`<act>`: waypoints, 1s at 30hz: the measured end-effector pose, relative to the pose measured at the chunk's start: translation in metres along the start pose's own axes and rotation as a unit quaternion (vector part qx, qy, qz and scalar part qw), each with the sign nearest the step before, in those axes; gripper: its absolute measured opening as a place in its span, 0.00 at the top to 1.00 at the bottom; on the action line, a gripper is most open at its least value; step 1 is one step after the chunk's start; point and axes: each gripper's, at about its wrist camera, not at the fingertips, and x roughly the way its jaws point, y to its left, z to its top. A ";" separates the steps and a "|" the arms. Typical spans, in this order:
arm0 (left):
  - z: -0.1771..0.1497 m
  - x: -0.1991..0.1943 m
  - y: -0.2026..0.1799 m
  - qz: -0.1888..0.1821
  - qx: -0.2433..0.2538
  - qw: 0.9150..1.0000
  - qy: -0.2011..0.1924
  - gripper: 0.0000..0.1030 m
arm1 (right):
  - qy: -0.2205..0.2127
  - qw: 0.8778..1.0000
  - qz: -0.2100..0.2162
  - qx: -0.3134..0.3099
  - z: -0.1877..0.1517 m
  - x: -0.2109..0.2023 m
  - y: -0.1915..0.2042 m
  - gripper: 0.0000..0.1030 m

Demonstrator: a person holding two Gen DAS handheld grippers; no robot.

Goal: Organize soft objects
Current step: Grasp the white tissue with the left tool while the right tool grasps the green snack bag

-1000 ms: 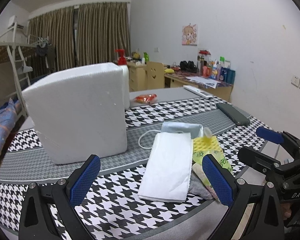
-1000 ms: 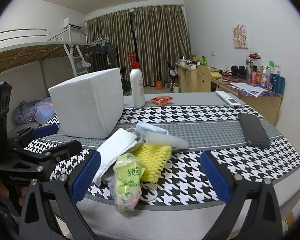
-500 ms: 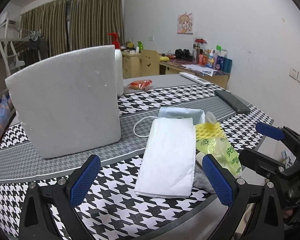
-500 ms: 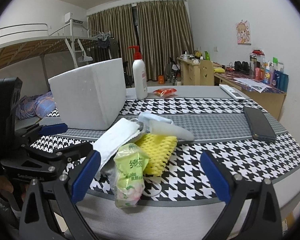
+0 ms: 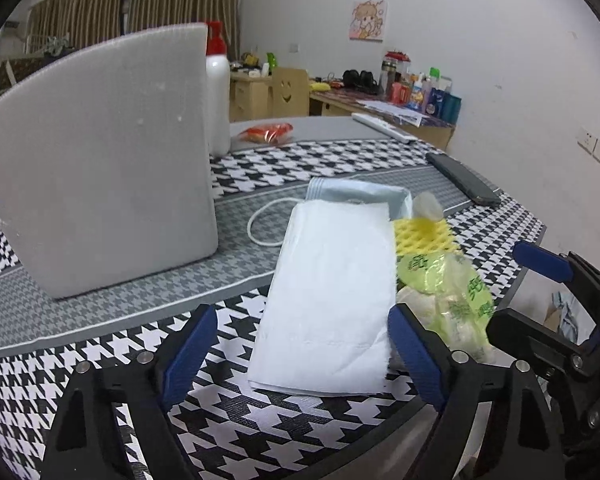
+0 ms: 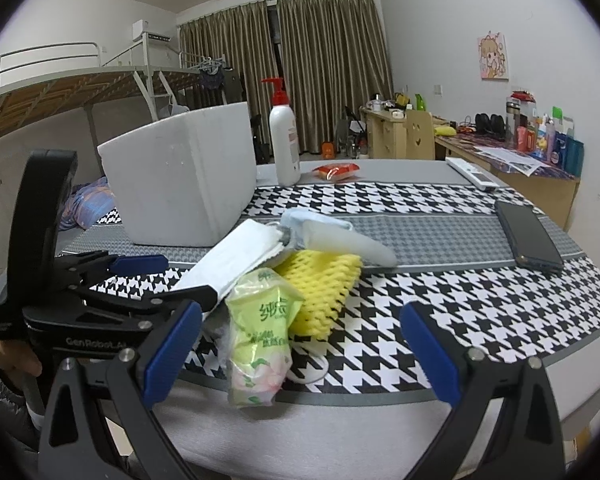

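Two tongs (image 5: 300, 344) (image 6: 300, 344) apart, left just closing round flat white tissue (image 5: 332, 300) | spongy yellow net (image 6: 324, 284) | crinkly green packet (image 6: 260, 332)

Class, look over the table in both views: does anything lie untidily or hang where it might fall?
Yes. The soft things sit in a loose heap near the table's front edge: a white folded cloth overlaps a yellow foam net, and the green tissue pack pokes out over the edge, where it could slip off.
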 end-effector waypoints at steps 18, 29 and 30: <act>-0.003 0.017 -0.004 -0.026 -0.007 0.999 0.030 0.62 | 0.026 0.999 0.026 0.001 -0.005 0.012 0.006 0.16; -0.003 0.005 0.001 -0.034 -0.012 0.999 0.012 0.84 | 0.045 0.997 0.065 -0.004 -0.007 0.016 0.021 0.29; -0.004 0.003 0.003 -0.034 -0.012 0.999 0.010 0.84 | 0.049 0.996 0.067 -0.006 -0.007 0.018 0.023 0.29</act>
